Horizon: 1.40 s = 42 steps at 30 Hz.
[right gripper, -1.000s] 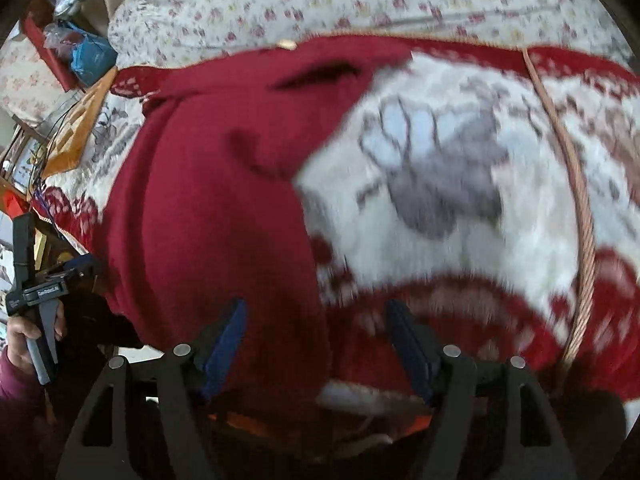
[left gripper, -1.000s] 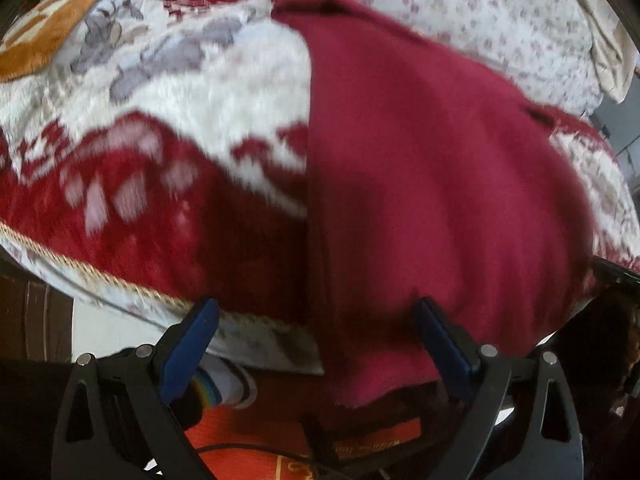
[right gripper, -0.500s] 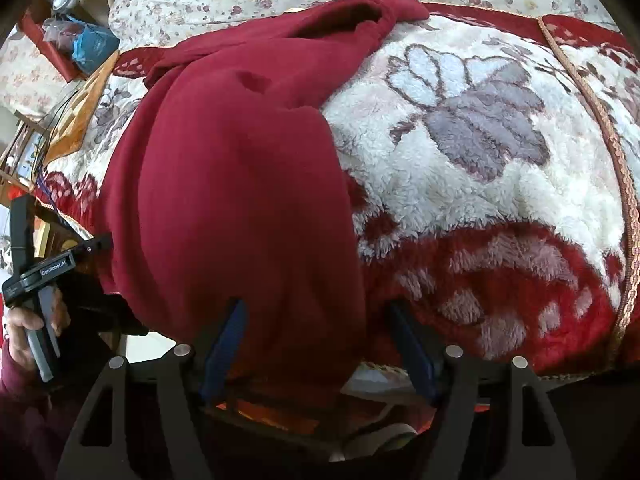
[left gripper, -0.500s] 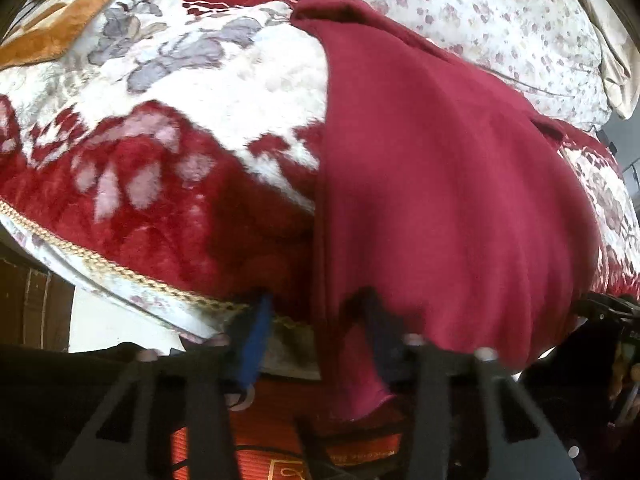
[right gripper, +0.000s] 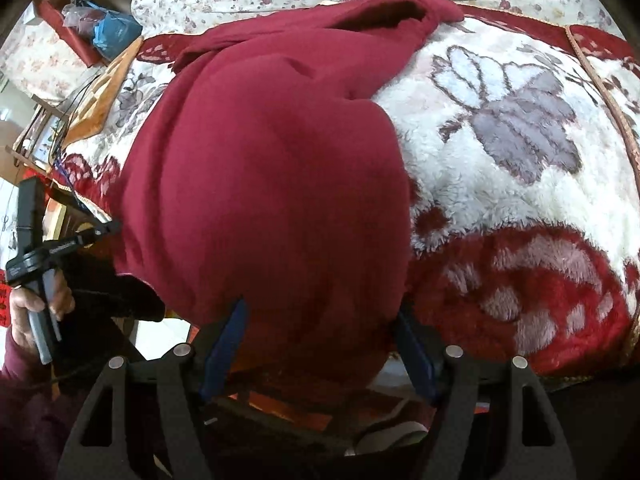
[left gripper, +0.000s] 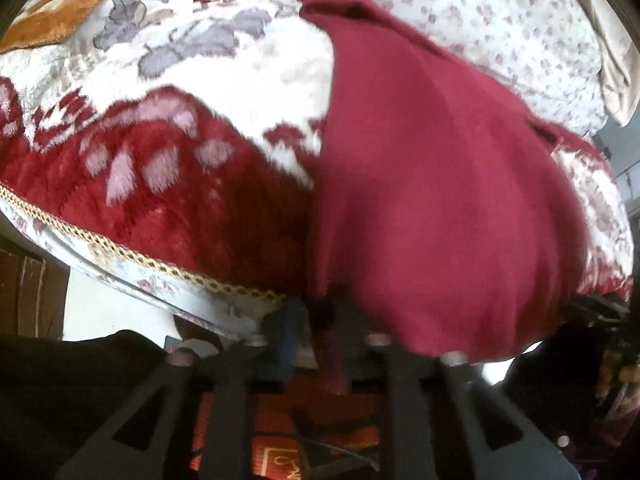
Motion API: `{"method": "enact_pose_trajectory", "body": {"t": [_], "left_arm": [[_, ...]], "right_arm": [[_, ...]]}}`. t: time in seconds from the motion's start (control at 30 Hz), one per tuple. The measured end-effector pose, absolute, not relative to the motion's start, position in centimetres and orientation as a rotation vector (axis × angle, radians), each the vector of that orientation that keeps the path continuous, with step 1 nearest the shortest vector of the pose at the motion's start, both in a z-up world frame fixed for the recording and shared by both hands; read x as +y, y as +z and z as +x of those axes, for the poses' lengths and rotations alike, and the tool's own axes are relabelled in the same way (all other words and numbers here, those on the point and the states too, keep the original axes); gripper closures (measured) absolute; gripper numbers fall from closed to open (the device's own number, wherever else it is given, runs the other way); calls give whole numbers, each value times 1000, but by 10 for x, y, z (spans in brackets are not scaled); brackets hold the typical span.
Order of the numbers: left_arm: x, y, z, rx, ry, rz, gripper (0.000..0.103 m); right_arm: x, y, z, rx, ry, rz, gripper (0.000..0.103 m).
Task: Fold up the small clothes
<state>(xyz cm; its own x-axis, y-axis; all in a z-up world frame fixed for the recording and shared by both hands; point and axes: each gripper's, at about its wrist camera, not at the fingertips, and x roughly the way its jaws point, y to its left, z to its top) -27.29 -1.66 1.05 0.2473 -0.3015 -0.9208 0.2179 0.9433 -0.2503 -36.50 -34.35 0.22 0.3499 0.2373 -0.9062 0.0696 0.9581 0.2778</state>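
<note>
A dark red garment (left gripper: 440, 208) lies spread on a plush red, white and grey flowered blanket (left gripper: 168, 128), its near hem hanging over the bed edge. My left gripper (left gripper: 316, 320) is shut on the hem at the garment's left near corner. In the right wrist view the garment (right gripper: 272, 184) fills the middle. My right gripper (right gripper: 320, 344) is open, its blue fingers (right gripper: 224, 344) on either side of the hanging right near part of the hem. The left gripper also shows there, at the far left (right gripper: 44, 248), held in a hand.
The blanket (right gripper: 520, 168) has a gold braided edge (left gripper: 120, 248). A floral sheet (left gripper: 500, 24) lies behind the garment. An orange cushion (left gripper: 68, 8) sits at the far left. Bags and clutter (right gripper: 100, 28) lie beyond the bed. Red-orange items (left gripper: 280, 432) are on the floor below.
My left gripper's jaws have closed from wide open onto the garment's left hem corner. My right gripper has stayed open around the hem, and the view has moved a little closer.
</note>
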Motion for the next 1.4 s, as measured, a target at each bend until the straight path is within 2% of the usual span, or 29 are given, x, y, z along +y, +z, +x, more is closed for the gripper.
{"method": "enact_pose_trajectory", "body": {"t": [0.07, 0.23, 0.27, 0.3, 0.33, 0.37, 0.43, 0.67, 0.87, 1.0, 1.2, 1.4], "left_arm": [[-17, 8, -272, 1275, -344, -79, 40], [-24, 2, -269, 1283, -347, -92, 39], [-26, 1, -270, 1284, -353, -71, 48], [-30, 2, -272, 1282, -367, -51, 66], [-32, 4, -273, 1277, -377, -36, 74], [-31, 7, -276, 1273, -394, -32, 98], [-28, 17, -275, 1278, -440, -80, 98], [10, 79, -283, 1162, -488, -118, 98], [20, 56, -282, 1221, -424, -124, 98], [18, 70, -277, 1187, -460, -147, 98], [12, 113, -244, 1103, -515, -186, 98], [-18, 156, -175, 974, -536, -217, 98]], "right_arm": [[-347, 0, -365, 1213, 112, 308, 25], [-351, -6, -361, 1202, 114, 353, 26], [-350, -4, -362, 1197, 107, 332, 34], [-348, -3, -363, 1191, 92, 309, 41], [-349, -3, -364, 1191, 80, 300, 58], [-351, -2, -365, 1186, 68, 304, 76], [-357, 2, -368, 1177, 90, 356, 93], [-344, 35, -388, 1138, 285, 402, 93], [-332, 9, -386, 1214, 305, 421, 93], [-329, 18, -381, 1192, 336, 433, 93], [-362, 61, -359, 1004, 395, 595, 93], [-412, 96, -303, 796, 311, 688, 93]]}}
